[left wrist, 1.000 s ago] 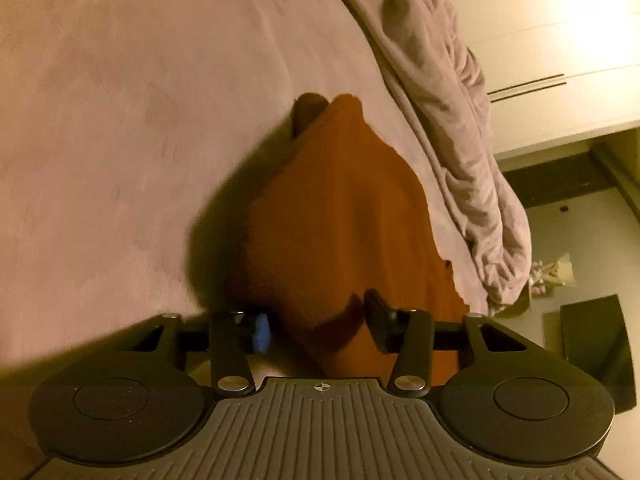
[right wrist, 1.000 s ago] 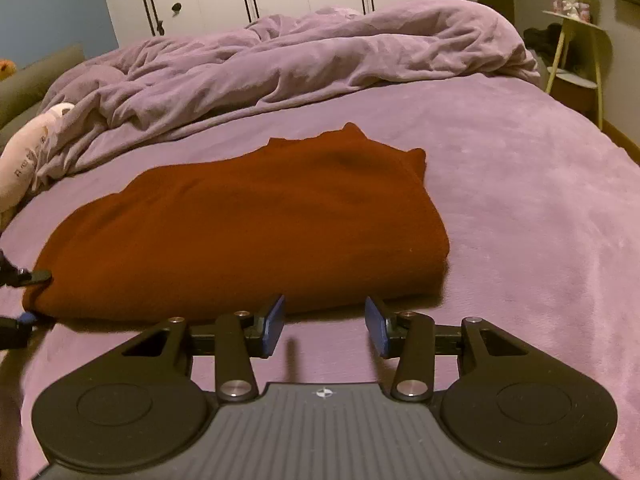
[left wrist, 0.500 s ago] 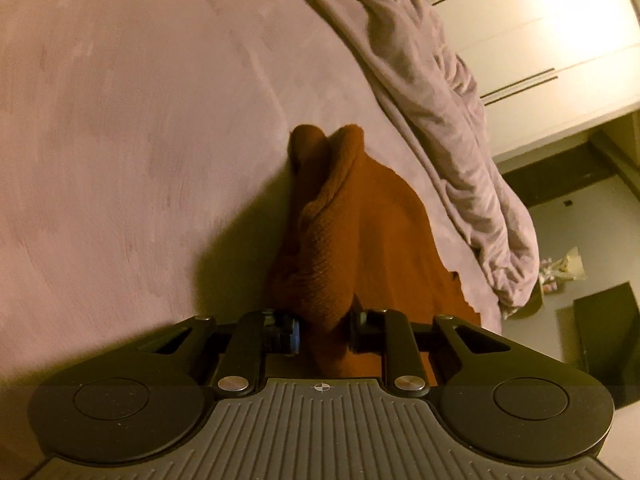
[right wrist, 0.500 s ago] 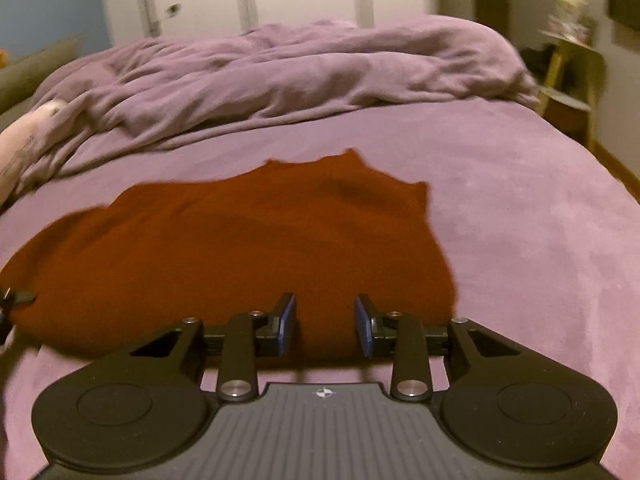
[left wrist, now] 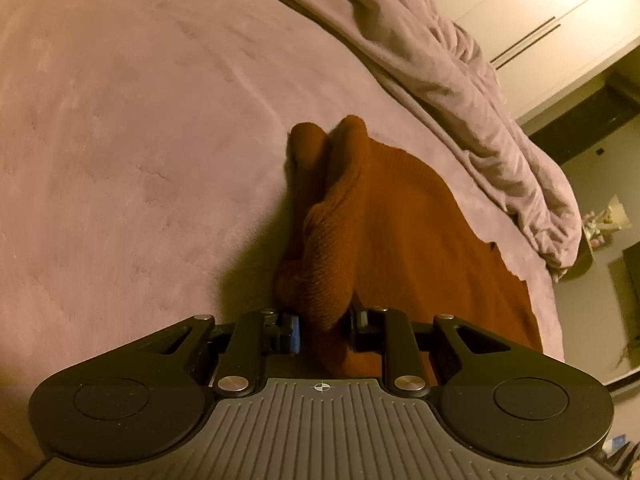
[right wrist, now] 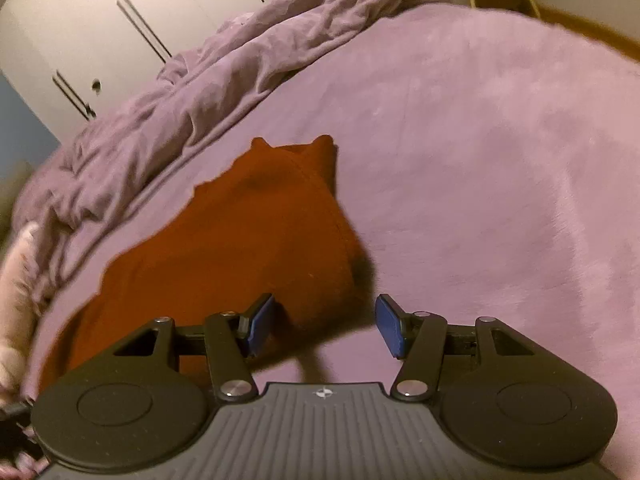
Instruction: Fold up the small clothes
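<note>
Jaws of the left gripper [left wrist: 324,326] are clamped on a bunched edge of the rust-brown knit sweater [left wrist: 400,232], pinching the thick layers together, likely so the edge can be lifted for a fold. Jaws of the right gripper [right wrist: 325,328] stand wide apart at the sweater's [right wrist: 240,248] near corner, gripping nothing, probably lined up to take it. The sweater lies on the purple bed [right wrist: 480,160], near the rumpled duvet [right wrist: 240,60].

I find no legible text, label, brand or number in either view. I note nothing further to record.
</note>
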The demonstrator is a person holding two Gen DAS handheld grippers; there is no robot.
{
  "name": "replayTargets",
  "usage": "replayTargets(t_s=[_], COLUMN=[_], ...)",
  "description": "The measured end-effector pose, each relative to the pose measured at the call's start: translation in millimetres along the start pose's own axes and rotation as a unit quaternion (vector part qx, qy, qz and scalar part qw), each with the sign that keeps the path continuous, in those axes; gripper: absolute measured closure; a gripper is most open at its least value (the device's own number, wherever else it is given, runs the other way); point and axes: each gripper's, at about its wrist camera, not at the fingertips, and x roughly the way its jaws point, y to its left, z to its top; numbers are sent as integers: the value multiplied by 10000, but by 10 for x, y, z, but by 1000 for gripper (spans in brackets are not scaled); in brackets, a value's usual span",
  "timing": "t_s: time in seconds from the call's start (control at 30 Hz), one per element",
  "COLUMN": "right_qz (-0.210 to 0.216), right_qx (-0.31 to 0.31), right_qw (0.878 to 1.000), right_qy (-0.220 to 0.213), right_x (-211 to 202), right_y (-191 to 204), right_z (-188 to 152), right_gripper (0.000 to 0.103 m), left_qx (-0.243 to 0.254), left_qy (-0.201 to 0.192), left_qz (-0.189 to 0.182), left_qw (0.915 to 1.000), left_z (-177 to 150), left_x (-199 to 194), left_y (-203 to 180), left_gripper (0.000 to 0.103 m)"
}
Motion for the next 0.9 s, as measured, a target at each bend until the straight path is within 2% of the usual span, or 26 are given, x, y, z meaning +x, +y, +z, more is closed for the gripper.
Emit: replayTargets(t_s=[0.13, 0.3, 0.4, 0.47, 0.6, 0.67, 0.73, 0.8, 0.9], right_qz=[128, -120, -236, -329, -401, -646, -914, -1181, -1292], right_qx=[151, -202, -453, -628, -948, -1192, -1542, -1833, -2096], right_qw=[9998, 9997, 9986, 9973, 9937, 9899, 9829, 9745, 9660], right_qy=[26, -43, -104, -210, -435, -411, -419, -529, -783], right_x=[71, 105, 95, 52, -11, 38, 69, 35, -71], right_y=[23, 125, 195, 257, 330, 341, 394, 489, 635], right_z=[28, 41, 55, 51, 32, 11, -29, -58, -63], right_gripper=[49, 71, 82, 86, 87, 86, 82, 75, 75], left_qx=[49, 151, 308, 439, 783, 802, 586, 424, 162], left_qy=[33, 11, -71, -235, -644, -512, -235, -126, -246], left_qz=[11, 66, 91, 31, -124, 10, 58, -7, -236], left_qw=[10000, 9999, 9995, 9988, 9948, 9955, 9980, 9990, 9993], left_z=[5, -2, -1, -1, -12, -16, -23, -43, -35], left_x=[-6, -7, -43, -125, -317, -260, -169, -136, -163], left_y=[1, -47, -93, -150, -250, -201, -89, 7, 125], left_gripper=[79, 79, 84, 85, 87, 87, 86, 69, 50])
